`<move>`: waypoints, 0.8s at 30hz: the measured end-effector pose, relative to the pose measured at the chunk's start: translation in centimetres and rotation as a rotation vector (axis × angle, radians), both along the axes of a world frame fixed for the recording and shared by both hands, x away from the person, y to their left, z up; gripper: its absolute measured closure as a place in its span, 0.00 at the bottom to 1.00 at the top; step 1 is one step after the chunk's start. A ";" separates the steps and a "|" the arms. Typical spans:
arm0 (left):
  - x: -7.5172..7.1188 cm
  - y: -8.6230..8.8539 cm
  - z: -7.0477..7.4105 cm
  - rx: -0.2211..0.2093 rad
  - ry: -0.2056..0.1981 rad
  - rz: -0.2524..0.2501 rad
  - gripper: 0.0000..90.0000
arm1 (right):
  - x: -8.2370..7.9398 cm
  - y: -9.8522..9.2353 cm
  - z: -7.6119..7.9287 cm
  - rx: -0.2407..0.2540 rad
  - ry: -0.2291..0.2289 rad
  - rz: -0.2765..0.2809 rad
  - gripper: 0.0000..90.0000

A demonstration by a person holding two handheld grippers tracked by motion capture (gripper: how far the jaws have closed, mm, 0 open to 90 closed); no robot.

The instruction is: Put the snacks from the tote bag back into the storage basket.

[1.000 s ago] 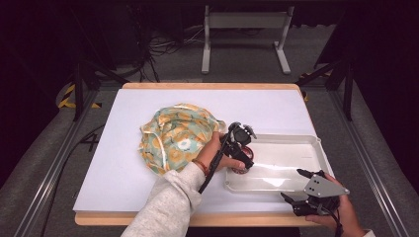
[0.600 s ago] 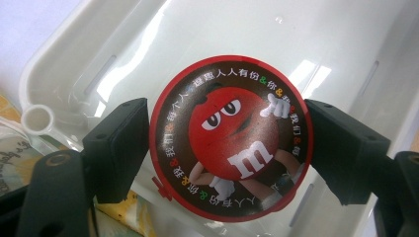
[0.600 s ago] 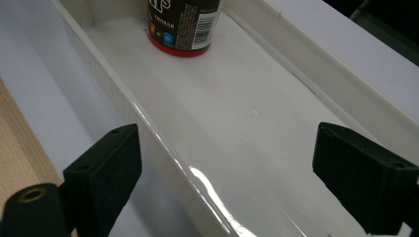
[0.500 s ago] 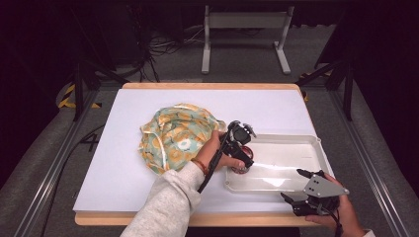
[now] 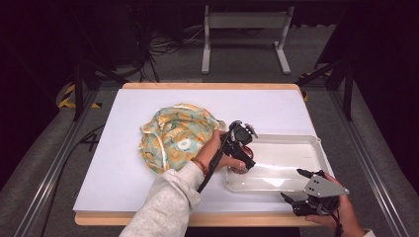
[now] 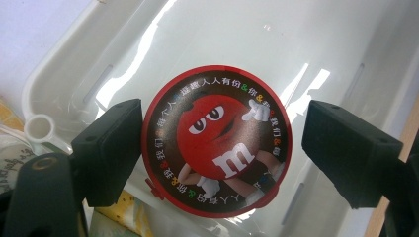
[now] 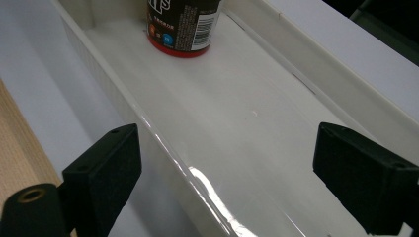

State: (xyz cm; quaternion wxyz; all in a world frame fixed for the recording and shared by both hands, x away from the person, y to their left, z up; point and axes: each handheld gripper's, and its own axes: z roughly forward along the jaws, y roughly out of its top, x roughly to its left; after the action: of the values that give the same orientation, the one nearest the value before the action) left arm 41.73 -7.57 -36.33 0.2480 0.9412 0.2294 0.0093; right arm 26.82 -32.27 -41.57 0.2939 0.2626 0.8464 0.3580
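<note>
Left gripper (image 5: pixel 243 165) released, jaws just opening, red-lidded candy jar (image 6: pixel 216 140) between them with a gap on one side, standing in white tray (image 5: pixel 291 182). Right gripper (image 5: pixel 301 190) spread wide at tray's near edge, empty. Patterned cloth (image 5: pixel 175 136) on counter (image 5: pixel 123 163) beside tray.

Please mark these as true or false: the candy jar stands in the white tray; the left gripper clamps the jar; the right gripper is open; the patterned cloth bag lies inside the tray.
1. The M&M's candy jar stands upright in the white tray. True.
2. The left gripper clamps the jar. False: its jaws have just been opening, with a gap on one side.
3. The right gripper is open. True.
4. The patterned cloth bag lies inside the tray. False: it lies on the table beside it.
</note>
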 end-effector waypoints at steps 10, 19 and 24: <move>-0.1 0.8 1.1 0.003 -0.027 -0.001 0.17 | 0.0 0.0 0.0 0.002 0.001 -0.001 0.13; -0.4 1.7 1.4 -0.015 -0.060 -0.013 0.08 | 0.1 -0.1 0.0 0.002 0.001 -0.004 0.13; -0.6 2.2 1.4 -0.018 -0.079 -0.012 0.05 | 0.0 -0.1 0.0 0.005 0.001 -0.003 0.13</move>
State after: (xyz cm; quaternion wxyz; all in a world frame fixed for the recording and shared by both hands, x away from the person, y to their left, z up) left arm 41.08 -5.39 -34.98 0.2655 0.9391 0.2139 0.0426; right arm 26.83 -32.33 -41.54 0.2933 0.2648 0.8452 0.3597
